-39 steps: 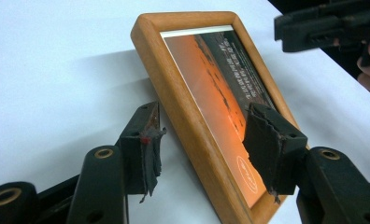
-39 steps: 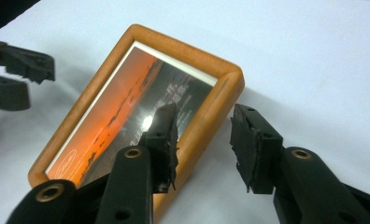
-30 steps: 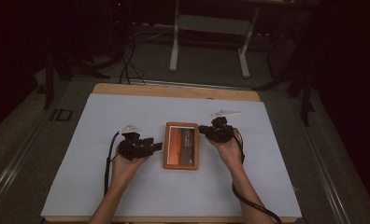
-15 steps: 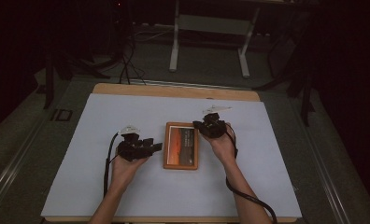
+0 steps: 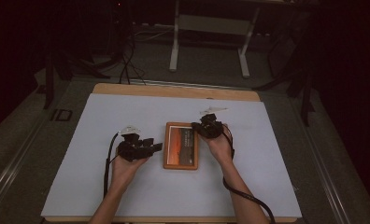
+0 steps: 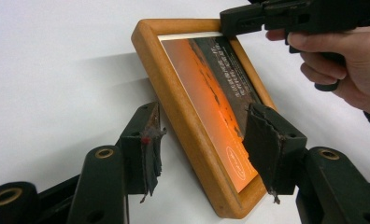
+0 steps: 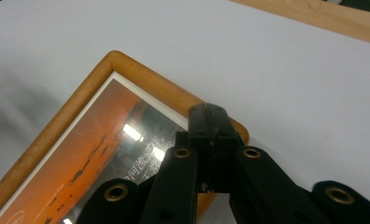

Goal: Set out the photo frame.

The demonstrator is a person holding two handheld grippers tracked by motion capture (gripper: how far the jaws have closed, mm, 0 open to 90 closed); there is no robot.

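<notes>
Orange-printed picture in a rounded wooden frame [image 5: 181, 145] lies flat mid-desk, on the white sheet [image 5: 80, 186], in the high view. Your right tool [image 5: 199, 128] has moved in over its far right corner since a second ago; your left tool [image 5: 156, 146] waits just beside the left edge. The left gripper view shows its jaws spread, straddling the frame's near rail. The right gripper view shows jaws pressed together at that corner, probably to pin or lift it.

The orange sunset print in the wooden picture frame [image 6: 206, 100] carries lines of small white characters on its dark band, beyond the left gripper's spread jaws, too small to read. A round white emblem [image 6: 239, 163], beside the nearer jaw pad, is likewise illegible.
</notes>
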